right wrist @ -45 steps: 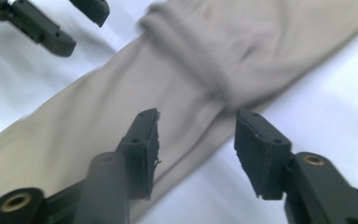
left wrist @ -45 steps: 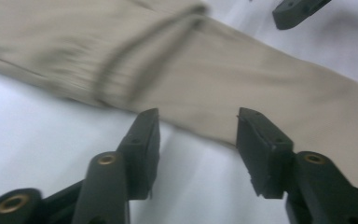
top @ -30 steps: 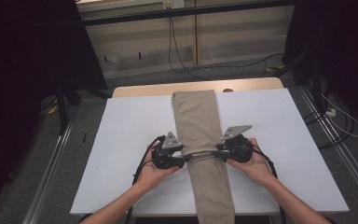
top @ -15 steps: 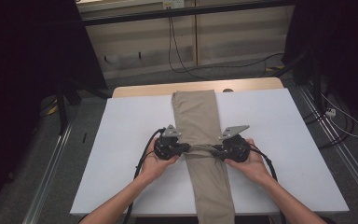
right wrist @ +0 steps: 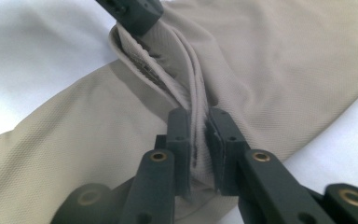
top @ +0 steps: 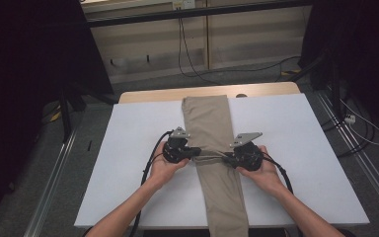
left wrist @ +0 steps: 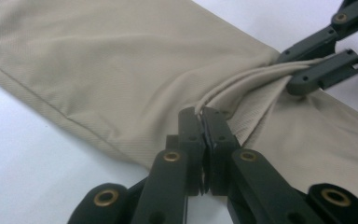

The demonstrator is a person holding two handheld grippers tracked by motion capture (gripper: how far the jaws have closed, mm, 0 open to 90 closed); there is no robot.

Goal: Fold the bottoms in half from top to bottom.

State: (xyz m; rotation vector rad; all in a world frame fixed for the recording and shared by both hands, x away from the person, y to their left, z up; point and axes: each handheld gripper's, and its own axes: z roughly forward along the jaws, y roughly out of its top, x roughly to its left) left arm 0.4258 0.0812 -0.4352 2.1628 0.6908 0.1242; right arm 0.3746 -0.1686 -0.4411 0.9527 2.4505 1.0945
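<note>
Long folded khaki trousers [top: 208, 118] lie lengthwise down the middle of the white table [top: 138, 148]. My left gripper [top: 197, 154] is at their left edge, and in the left gripper view it [left wrist: 202, 114] is shut on a thin fold of the cloth [left wrist: 121, 70]. From the right edge, my right gripper [top: 225, 159] pinches a thicker bunch of the fabric [right wrist: 279, 70]. In the right gripper view its jaws [right wrist: 198, 116] have just been closing with that bunch between the pads. A raised ridge of cloth runs between the two grippers.
A wooden board [top: 153, 95] shows past the table's far edge. Cables [top: 192, 64] lie on the floor behind, and metal rails [top: 54, 197] run along both sides. Bare white tabletop lies left and right of the trousers.
My left gripper has shifted in to the trousers' left edge and a little farther up the table, and its jaws have shut on the cloth. The right hand has stayed in place.
</note>
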